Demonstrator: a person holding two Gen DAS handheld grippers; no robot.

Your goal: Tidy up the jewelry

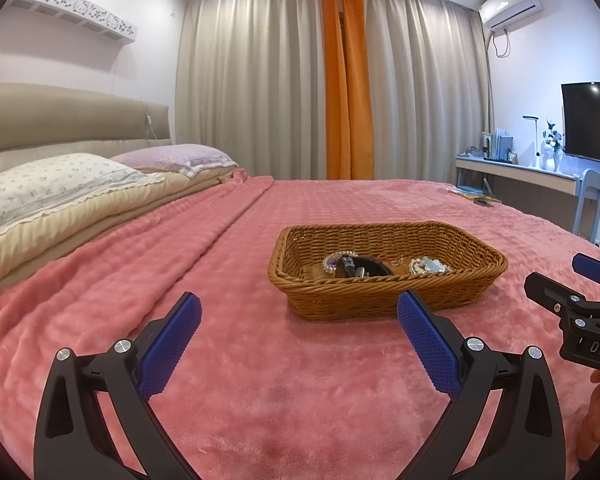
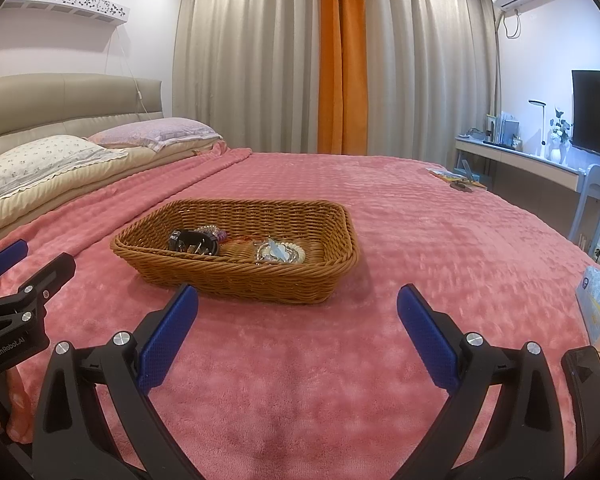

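Observation:
A brown wicker basket (image 1: 384,300) sits on the pink blanket; it also shows in the right wrist view (image 2: 240,276). Inside lie a black bangle-like piece (image 1: 358,266), a beaded bracelet (image 1: 332,262) and pale white jewelry (image 1: 428,267); the right wrist view shows the black piece (image 2: 194,240) and the white jewelry (image 2: 278,254). My left gripper (image 1: 298,314) is open and empty, just in front of the basket. My right gripper (image 2: 298,308) is open and empty, in front of the basket's right end. Each gripper shows at the edge of the other's view.
The bed's pink blanket (image 1: 260,380) stretches all around. Pillows (image 1: 52,184) lie at the left by the headboard. A tissue box (image 2: 598,300) rests at the bed's right edge. Small items (image 2: 456,180) lie at the far right corner. A desk (image 2: 520,160) stands beyond.

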